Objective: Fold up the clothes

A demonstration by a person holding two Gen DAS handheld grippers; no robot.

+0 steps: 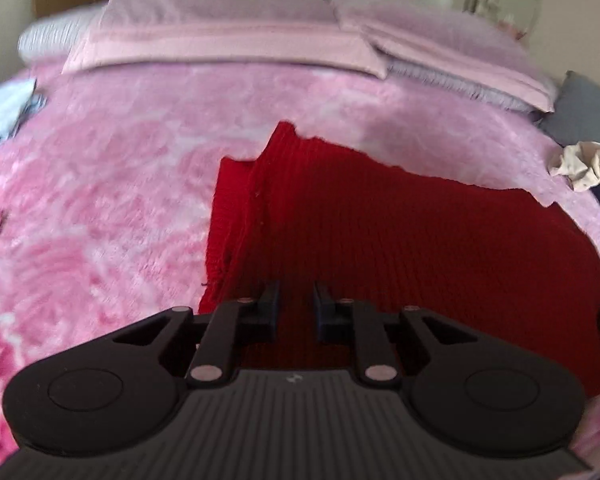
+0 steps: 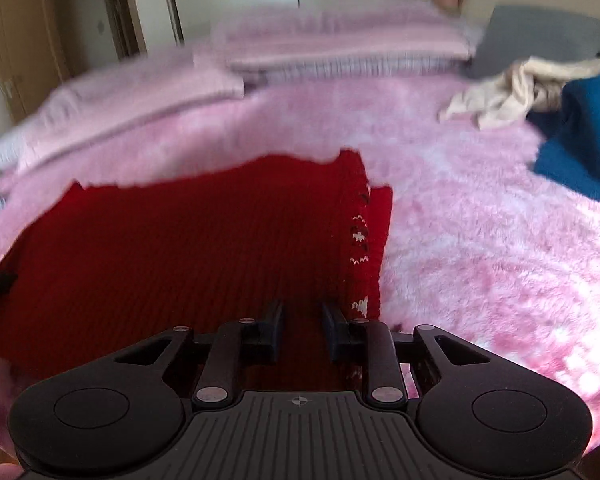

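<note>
Nearest, the left tool hangs over the red sweater, its jaws narrow with a gap between them; red knit shows in that gap, but I cannot tell whether the pads pinch it. The right tool matches it at the sweater's other side: jaws narrow, knit showing between them, grip unclear. The one sweater lies flat on the bed, spread between the two tools, with a strip folded in along each side edge; the right-hand fold shows a small white pattern. It looks like a thick ribbed knit, so I would judge it soft and floppy, fairly light, not slippery, and in no way fragile; it should drape and sag if lifted from one point. The near corners, one per tool, seem the sensible places to take hold, pinching both layers so the folded strips stay in. The plush pink cover under it will likely cling a little, so lifting may serve better than dragging. Farther off to the right lie one crumpled beige garment and one blue one, touching each other. At the left edge lies some pale cloth, too blurred to identify. At the head of the bed are two pink pillows, and one grey cushion beyond them.
</note>
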